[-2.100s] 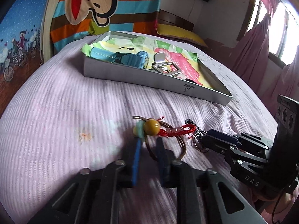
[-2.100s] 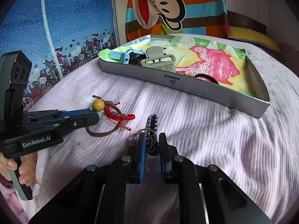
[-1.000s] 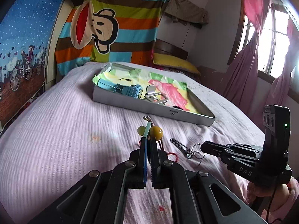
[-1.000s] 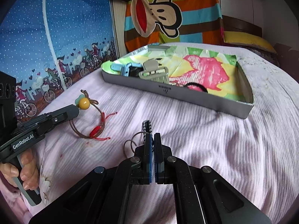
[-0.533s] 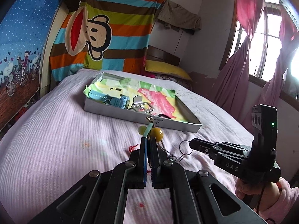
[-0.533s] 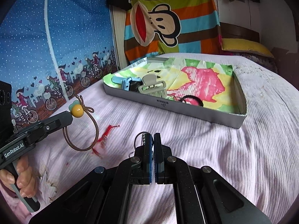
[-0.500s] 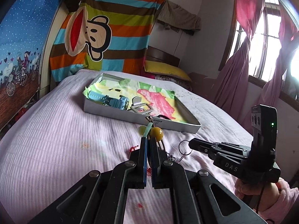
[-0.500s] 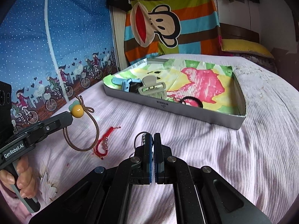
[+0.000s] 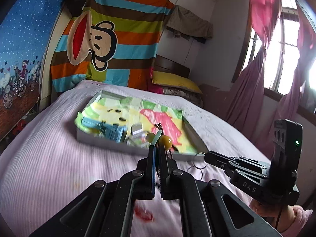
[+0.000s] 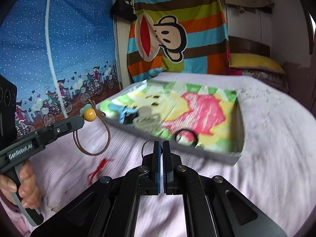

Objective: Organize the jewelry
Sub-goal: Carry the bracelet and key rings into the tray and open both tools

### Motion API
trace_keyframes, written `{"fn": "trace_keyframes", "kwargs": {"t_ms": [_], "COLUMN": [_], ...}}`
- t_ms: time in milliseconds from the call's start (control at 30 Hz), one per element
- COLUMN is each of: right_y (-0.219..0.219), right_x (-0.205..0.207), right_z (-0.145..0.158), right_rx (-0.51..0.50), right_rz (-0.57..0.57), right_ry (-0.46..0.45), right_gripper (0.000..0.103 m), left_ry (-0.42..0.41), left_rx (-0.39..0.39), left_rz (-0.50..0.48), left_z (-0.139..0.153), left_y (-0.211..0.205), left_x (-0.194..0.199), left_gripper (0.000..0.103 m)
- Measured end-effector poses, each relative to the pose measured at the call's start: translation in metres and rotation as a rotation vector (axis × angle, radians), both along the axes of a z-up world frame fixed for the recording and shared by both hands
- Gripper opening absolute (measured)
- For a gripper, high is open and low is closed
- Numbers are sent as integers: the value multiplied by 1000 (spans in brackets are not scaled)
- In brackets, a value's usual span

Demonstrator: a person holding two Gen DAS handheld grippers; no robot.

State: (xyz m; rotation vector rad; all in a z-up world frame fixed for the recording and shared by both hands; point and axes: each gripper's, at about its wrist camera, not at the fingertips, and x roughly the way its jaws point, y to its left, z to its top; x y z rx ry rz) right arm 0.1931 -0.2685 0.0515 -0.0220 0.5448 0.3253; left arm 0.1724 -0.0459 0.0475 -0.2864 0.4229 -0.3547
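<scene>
The left gripper (image 9: 157, 148) has its fingers pressed together on a bead bracelet (image 10: 89, 114), pinching it just below a yellow bead and a pale green one; seen from the right wrist, the brown cord loop hangs free from the fingertips, above the pink bedspread (image 10: 276, 138) and clear of it; the right gripper (image 10: 162, 146) is likewise pinched tight, on a metal key ring (image 10: 147, 146) whose thin loop pokes out to the left of its fingertips; in the left wrist view the same ring dangles from the tip of the right gripper, just short of the tray's near wall; the grey tray (image 10: 235, 156) lies on the bed ahead of both grippers, lined with a bright green, yellow and pink paper; inside it sit a blue watch (image 10: 123, 112), a grey hair claw (image 10: 145, 116) beside it, and a black hair tie (image 10: 186, 136) near the front wall; a red cord bracelet (image 10: 98, 168) lies on the bedspread below the hanging loop; a hand (image 10: 18, 185) grips the left gripper's handle.
</scene>
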Motion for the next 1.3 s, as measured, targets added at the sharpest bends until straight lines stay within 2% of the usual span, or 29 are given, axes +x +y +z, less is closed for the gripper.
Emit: {"fn": "trace_keyframes", "kwargs": {"t_ms": [200, 333, 567, 800, 1067, 1300], "right_y": [-2, -1, -7, -9, -2, -2], "right_x": [36, 56, 92, 114, 126, 127], "right_z": [17, 23, -5, -33, -51, -55], "right_rx": [-61, -59, 30, 23, 5, 1], "right_rz": [7, -1, -33, -34, -16, -22], "right_ry": [4, -22, -2, 63, 117, 146], "right_gripper": [2, 2, 2, 2, 2, 3], "left_ry": [10, 42, 130, 182, 241, 245], "left_rx": [23, 17, 14, -5, 57, 138], "left_rz": [7, 20, 51, 87, 129, 152], "left_z": [20, 23, 10, -4, -21, -25], "left_y": [-9, -9, -8, -5, -13, -20], "left_x": [39, 66, 109, 144, 161, 154], "left_gripper": [3, 3, 3, 3, 3, 3]}}
